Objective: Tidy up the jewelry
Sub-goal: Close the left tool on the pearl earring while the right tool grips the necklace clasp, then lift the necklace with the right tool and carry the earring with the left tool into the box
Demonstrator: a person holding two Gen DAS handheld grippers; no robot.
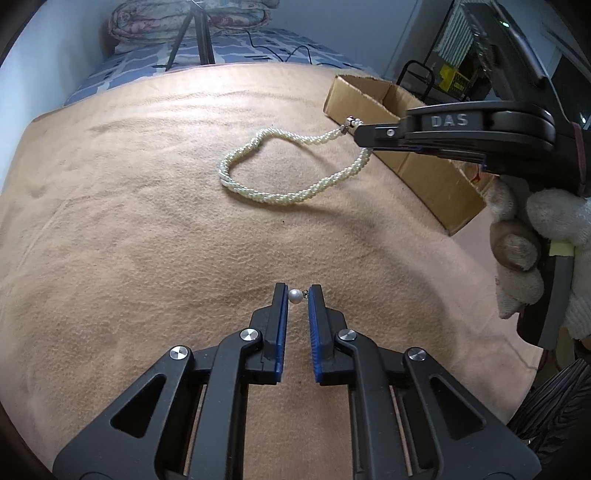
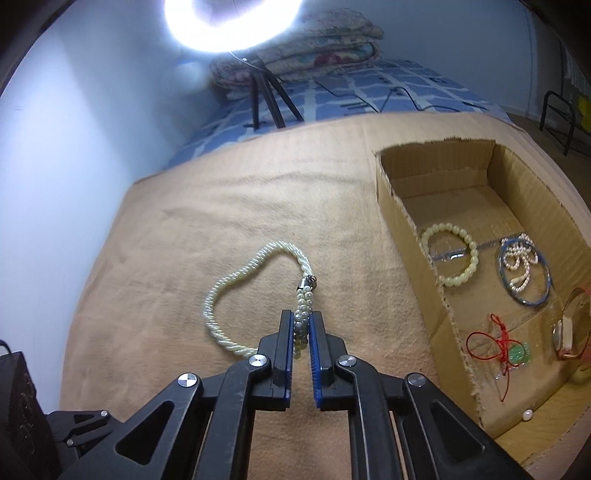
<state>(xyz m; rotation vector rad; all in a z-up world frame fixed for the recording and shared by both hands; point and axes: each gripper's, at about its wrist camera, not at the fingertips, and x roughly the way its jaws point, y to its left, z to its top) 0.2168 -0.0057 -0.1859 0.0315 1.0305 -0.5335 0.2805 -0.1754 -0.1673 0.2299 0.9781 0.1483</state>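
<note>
A twisted pearl necklace lies partly on the tan blanket. My right gripper is shut on the necklace near its metal clasp and lifts that end; it shows at the right of the left wrist view. My left gripper is shut on a single pearl earring, low over the blanket. A cardboard box to the right holds a bead bracelet, a blue bangle, a red cord piece and a watch.
A tripod with a bright ring light stands at the back on a blue patterned bedsheet, near a folded quilt. A loose pearl lies in the box's near corner. A black device sits at the lower left.
</note>
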